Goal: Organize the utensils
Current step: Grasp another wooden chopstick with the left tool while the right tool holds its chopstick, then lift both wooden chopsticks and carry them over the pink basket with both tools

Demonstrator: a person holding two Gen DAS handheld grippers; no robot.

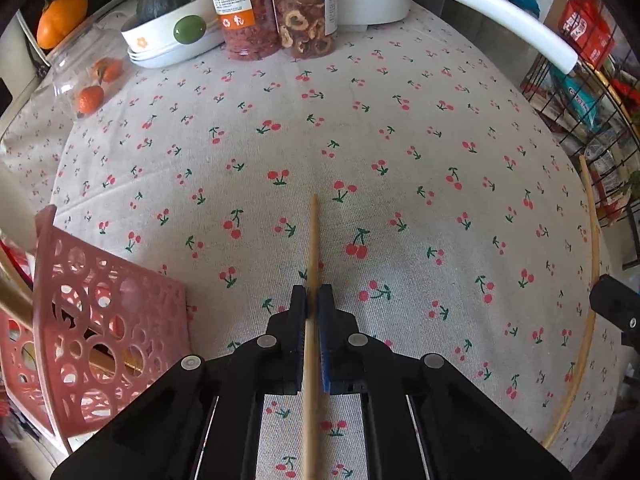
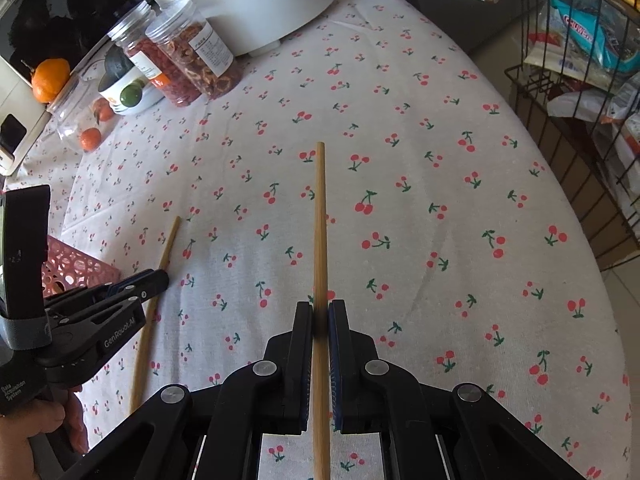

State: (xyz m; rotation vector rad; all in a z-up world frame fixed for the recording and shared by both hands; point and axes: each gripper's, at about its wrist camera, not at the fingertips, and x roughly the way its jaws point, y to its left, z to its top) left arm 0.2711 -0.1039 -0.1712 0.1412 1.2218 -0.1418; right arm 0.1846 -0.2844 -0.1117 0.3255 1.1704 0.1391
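My left gripper (image 1: 313, 298) and right gripper (image 2: 320, 312) each have fingers clamped on a thin bamboo chopstick (image 1: 313, 248), held above the cherry-print counter (image 1: 400, 160). Next, I judge: carry both to the pink perforated plastic basket (image 1: 100, 320).

Cherry-print tablecloth (image 1: 400, 160) on table; wire rack (image 2: 580, 120) beside it, tiled floor
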